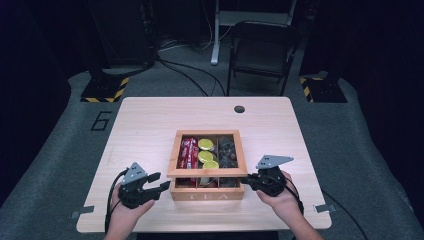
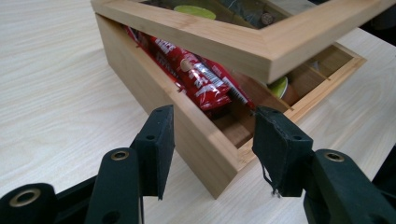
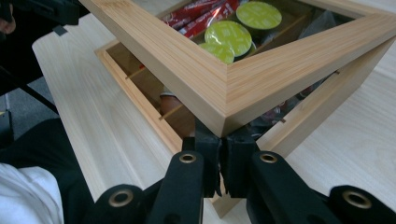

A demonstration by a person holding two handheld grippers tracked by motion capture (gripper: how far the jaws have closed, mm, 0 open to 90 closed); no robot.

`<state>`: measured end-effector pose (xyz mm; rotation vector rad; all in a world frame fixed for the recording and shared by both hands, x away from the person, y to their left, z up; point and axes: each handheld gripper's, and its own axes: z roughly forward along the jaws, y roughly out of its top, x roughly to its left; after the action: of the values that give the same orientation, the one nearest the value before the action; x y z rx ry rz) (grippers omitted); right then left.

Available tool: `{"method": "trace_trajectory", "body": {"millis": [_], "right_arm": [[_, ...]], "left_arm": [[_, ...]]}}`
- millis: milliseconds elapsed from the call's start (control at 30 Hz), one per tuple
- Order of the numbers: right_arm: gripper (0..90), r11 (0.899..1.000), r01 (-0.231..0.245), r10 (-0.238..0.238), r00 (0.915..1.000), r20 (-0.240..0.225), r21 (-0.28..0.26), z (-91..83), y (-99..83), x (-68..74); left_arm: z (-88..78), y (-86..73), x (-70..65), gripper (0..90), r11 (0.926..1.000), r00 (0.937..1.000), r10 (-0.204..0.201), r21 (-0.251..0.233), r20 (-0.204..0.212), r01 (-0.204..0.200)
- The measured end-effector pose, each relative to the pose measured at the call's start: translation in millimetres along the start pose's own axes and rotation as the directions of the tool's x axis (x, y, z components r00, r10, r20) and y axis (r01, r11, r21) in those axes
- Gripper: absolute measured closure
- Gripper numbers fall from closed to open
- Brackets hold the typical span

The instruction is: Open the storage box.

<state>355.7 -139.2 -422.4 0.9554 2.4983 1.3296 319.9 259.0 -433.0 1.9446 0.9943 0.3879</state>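
"Where was the lid (image 3: 224,88)?"

"Propped just above the right tool (image 3: 219,175), whose jaws were together under its corner. The left tool (image 2: 212,140) stood apart around the box (image 2: 205,154) corner. Stiff wood, glass pane: lift by the frame."

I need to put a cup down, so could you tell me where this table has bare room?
The table is bare left of the tea box, behind it toward the round hole, and along the right edge. It is crowded at the front, where the left gripper and right gripper flank it.
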Motion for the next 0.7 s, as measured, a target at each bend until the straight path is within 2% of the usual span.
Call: {"method": "trace_trajectory", "body": {"millis": [133, 233, 300, 400, 567, 700], "right_arm": [[86.6, 1.000, -0.004, 0.004, 1.0000, 0.007, -0.011, -2.5, 4.9, 0.1], [86.7, 1.000, -0.005, 0.005, 1.0000, 0.003, -0.018, -3.2, 6.6, -0.6], [86.6, 1.000, -0.005, 0.005, 1.0000, 0.002, -0.018, -3.5, 7.1, -0.9], [86.6, 1.000, -0.010, 0.010, 0.9999, 0.004, -0.019, -3.6, 7.3, -0.7], [86.6, 1.000, -0.006, 0.006, 1.0000, -0.002, -0.025, -4.1, 8.7, -1.9], [86.5, 1.000, -0.005, 0.005, 1.0000, -0.001, -0.030, -5.2, 11.1, -2.3]], "left_arm": [[2.6, 6.0, -2.5, 48.5, 1.0000, 1.0000, -0.003, 0.000, 0.001, 0.003], [3.9, 13.0, -4.3, 48.4, 1.0000, 0.9998, -0.008, -0.004, 0.021, 0.008], [4.4, 19.0, -6.9, 48.5, 0.9998, 0.9997, 0.013, -0.014, 0.021, -0.013], [5.6, 25.3, -10.8, 48.4, 0.9988, 0.9992, 0.041, -0.027, -0.005, -0.041], [8.9, 30.0, -11.9, 47.7, 0.9985, 0.9988, 0.048, -0.025, -0.011, -0.048], [7.9, 34.1, -13.6, 47.7, 0.9976, 0.9975, 0.064, -0.026, -0.032, -0.064]]}}
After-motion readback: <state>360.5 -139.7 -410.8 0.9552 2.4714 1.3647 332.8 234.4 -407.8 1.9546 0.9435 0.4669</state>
